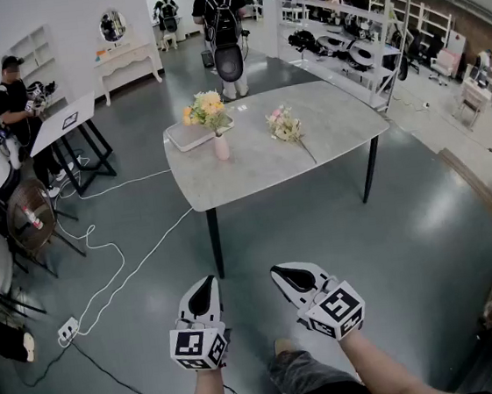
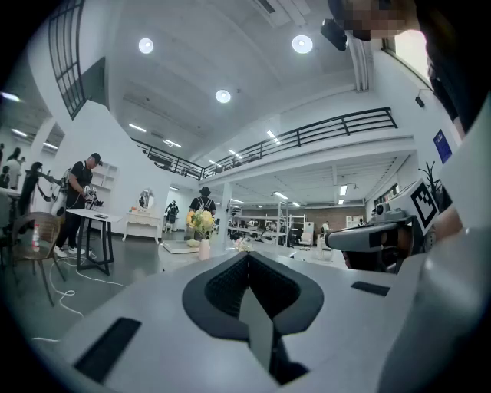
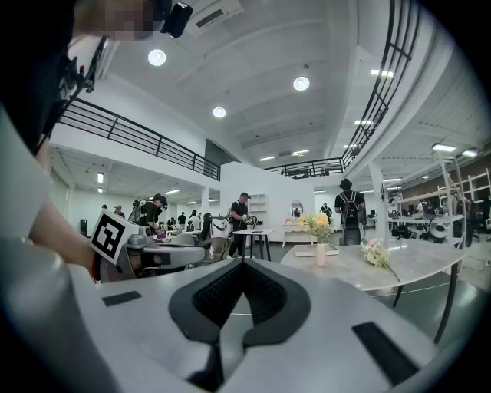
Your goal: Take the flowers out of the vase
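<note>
The only print on show is the black-and-white square markers on the cubes of the left gripper (image 1: 209, 281) and the right gripper (image 1: 277, 271). Both grippers hang side by side low in the head view, well short of the grey marble-look worktop (image 1: 260, 168). Each gripper's own view shows its fingers pressed together with nothing between them. Out on that worktop the small pink vase (image 1: 221, 147) stands upright in the left half with yellow flowers (image 1: 206, 108) in it, just in front of a flat white tray (image 1: 185, 138). A loose bunch of pale pink flowers (image 1: 286, 126) lies flat to the vase's right, apart from it. The worktop's rounded near edge faces us on black legs, with open glossy grey floor (image 1: 337, 225) in between. A white cable (image 1: 105, 274) snakes over the floor at left. Beyond the far edge stands a person with a black backpack (image 1: 223, 22), and metal shelving (image 1: 344, 48) lines the right side.
</note>
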Available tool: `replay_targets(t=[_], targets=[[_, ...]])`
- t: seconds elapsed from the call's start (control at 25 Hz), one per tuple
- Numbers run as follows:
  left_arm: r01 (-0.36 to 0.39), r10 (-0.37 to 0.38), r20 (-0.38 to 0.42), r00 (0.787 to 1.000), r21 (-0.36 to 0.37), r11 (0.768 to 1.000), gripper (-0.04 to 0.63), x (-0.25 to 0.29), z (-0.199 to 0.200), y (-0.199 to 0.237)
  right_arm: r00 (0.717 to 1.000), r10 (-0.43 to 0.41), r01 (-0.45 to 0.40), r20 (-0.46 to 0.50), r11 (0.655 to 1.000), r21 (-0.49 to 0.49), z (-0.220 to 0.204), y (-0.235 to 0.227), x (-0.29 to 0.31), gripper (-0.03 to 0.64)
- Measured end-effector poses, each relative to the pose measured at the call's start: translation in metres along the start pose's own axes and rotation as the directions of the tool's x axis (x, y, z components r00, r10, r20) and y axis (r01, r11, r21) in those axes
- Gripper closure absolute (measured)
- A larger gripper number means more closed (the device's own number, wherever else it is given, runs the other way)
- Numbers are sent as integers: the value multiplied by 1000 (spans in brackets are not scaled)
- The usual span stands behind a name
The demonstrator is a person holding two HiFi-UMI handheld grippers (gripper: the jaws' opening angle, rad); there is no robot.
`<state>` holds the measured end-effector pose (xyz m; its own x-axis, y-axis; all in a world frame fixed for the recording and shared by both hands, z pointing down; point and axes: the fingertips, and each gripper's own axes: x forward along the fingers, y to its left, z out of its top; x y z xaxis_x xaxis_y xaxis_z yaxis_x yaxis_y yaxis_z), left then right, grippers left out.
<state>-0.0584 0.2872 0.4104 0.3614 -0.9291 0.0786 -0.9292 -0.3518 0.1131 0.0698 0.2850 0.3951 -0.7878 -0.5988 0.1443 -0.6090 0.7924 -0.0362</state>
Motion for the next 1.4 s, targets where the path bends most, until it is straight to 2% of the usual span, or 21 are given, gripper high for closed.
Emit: replay_targets(t=[0.6,0.88,1.16,1.4], targets=[[-60,59,-27,998,-42,997,581,114,-11,40,1000,12,-11,-14,999,50,-13,-115,66,597],[-86,84,-34,996,-60,995,581,133,-14,55,999,47,-47,3,997,69,-10,-130,83,597],[-63,61,-37,997,-67,996,581,169,-25,76,999,54,-54,-3,997,63,-17,-146,114,595],[-17,16,-26,1000,-59,998,581,216,-10,100,999,36,-35,-22,997,63,-10,-175,155,595]])
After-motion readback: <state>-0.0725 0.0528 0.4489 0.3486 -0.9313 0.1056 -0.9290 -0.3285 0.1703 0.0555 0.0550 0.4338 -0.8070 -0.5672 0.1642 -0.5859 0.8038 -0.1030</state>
